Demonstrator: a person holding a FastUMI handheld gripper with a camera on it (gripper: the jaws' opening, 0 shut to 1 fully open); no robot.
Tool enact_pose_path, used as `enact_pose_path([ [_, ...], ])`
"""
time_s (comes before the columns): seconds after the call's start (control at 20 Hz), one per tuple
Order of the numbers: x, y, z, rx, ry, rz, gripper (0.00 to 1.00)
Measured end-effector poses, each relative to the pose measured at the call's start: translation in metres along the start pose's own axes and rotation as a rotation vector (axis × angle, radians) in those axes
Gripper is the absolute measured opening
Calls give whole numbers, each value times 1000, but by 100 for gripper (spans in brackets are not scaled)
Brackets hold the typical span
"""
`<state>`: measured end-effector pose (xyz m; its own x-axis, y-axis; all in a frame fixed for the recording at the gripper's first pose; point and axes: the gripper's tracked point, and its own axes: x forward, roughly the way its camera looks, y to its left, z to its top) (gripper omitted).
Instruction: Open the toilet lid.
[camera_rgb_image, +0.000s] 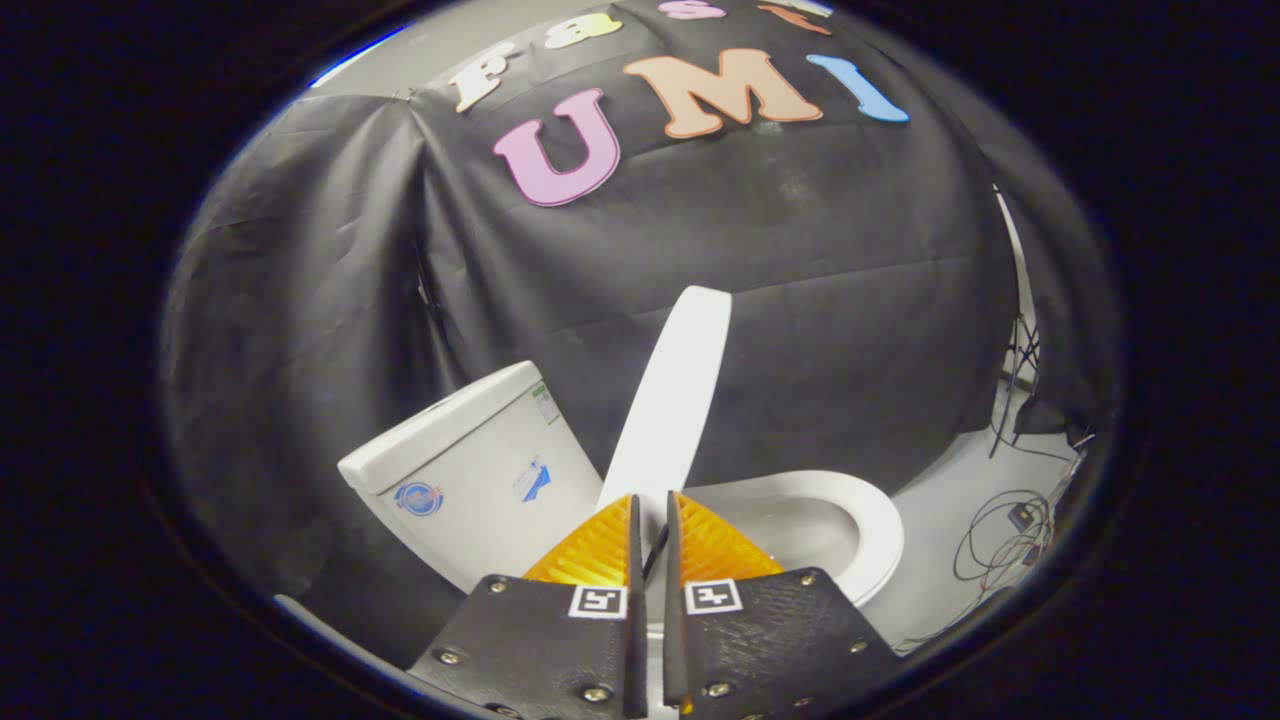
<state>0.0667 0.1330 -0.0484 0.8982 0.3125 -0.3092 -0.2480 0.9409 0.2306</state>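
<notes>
The white toilet stands just beyond my fingers against the black cloth wall. Its lid (672, 400) is raised and stands nearly upright, leaning a little away from the tank (480, 470). The open seat ring (868, 530) and bowl lie beside the lid, on the side away from the tank. My gripper (652, 497) sits low in front of the lid's lower end. Its fingers are drawn together with only a thin slit between them, and nothing is visibly pinched. The lid's hinge is hidden behind the fingers.
The tank carries small stickers on its front. Loose cables (1000, 540) lie on the pale floor beyond the bowl, near a dark stand. The black cloth wall closes off the back and the tank's side.
</notes>
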Motion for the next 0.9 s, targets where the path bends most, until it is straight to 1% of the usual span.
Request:
enact_pose_path([
  [0.15,1,13,3,-48,-13,1,7],
  [0.2,1,19,4,-58,-20,6,9],
  [0.3,2,29,6,-75,-29,15,9],
  [0.65,10,65,9,-89,-44,50,9],
  [0.75,18,78,12,-103,-51,63,12],
  [0.9,15,92,12,-108,-54,88,12],
])
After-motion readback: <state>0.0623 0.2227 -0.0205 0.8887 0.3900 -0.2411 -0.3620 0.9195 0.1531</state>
